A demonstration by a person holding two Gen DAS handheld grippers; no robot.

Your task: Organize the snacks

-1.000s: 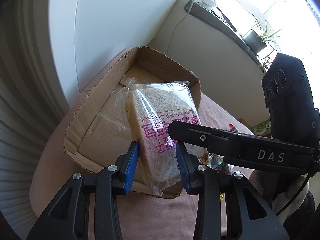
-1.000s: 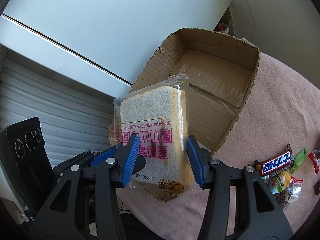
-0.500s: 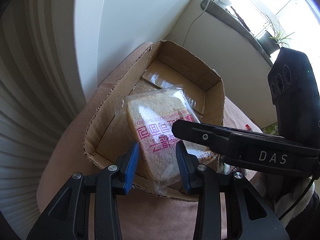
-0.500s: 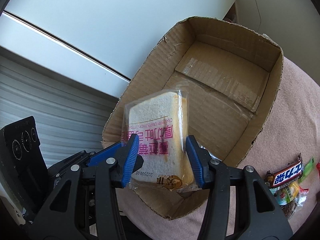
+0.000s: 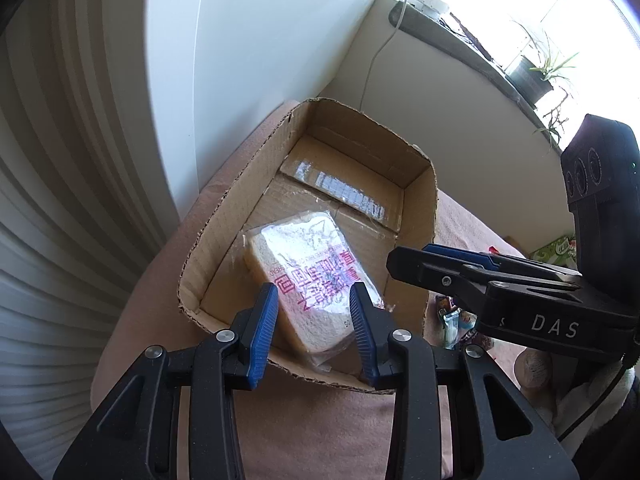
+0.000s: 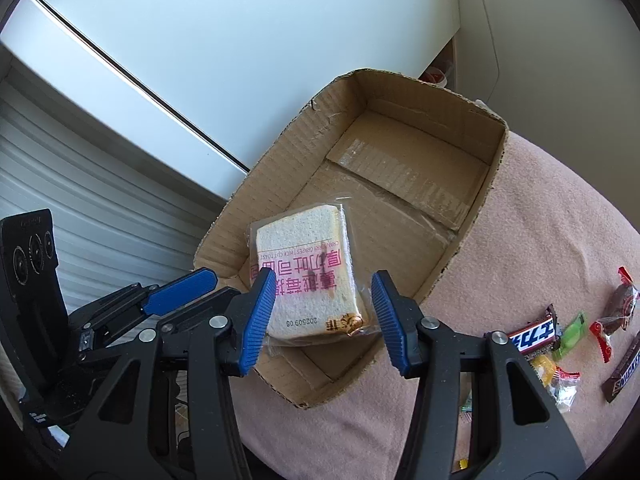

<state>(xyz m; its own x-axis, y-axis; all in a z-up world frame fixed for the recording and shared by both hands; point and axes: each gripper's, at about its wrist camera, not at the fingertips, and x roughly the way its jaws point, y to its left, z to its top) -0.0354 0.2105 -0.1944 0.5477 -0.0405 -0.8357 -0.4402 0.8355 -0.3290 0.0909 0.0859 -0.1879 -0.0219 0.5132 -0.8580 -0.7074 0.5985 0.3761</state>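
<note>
A slice of toast in a clear packet with pink print (image 5: 316, 276) (image 6: 304, 276) lies tilted inside the open cardboard box (image 5: 428, 208) (image 6: 494, 168), its lower end against the near wall. My left gripper (image 5: 314, 312) hovers over the box's near edge with its blue pads narrowly apart and the packet lying below them, untouched. My right gripper (image 6: 324, 312) hangs open above the packet, with bare cardboard showing between its right pad and the bread. One right finger (image 5: 460, 280) reaches in from the right.
The box stands on a pink cloth (image 6: 540, 240). Loose snacks lie to its right: a Snickers bar (image 6: 534, 336), a green candy (image 6: 572, 328), a red-wrapped sweet (image 6: 620, 304) and a dark bar (image 6: 624, 368). A white wall and a ribbed shutter (image 6: 80, 208) stand behind.
The toast packet, held up between the pads over the box, now lies down inside it. Both grippers have drawn back from it, and more of the box floor shows.
</note>
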